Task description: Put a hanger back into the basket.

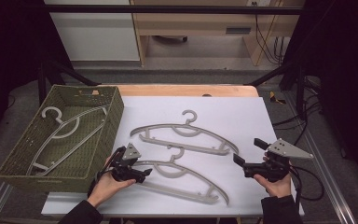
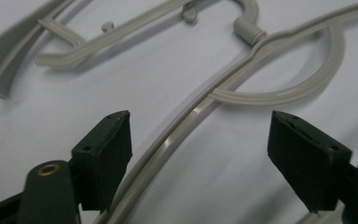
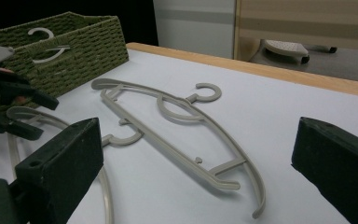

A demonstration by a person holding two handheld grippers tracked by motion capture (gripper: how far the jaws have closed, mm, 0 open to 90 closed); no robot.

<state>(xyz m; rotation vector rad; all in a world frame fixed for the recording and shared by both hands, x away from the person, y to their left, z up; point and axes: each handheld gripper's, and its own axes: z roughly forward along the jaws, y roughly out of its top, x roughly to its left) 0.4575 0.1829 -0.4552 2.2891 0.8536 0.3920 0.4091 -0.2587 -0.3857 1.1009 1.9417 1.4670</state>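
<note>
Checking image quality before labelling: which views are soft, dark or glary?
High view: sharp on the white sheet, surroundings dark. Left gripper view: the nearer hanger shows a glare streak, the left tongs slightly soft. Right gripper view: the right tongs blurred up close, the farther hanger sharper.

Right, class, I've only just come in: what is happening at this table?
A person holds a gripper in each hand over a white sheet. The left gripper is open, its jaws either side of the near hanger at its left arm. The right gripper is open and holds nothing. A far hanger lies flat beyond the near one. A third hanger sits in the green woven basket at the left.
</note>
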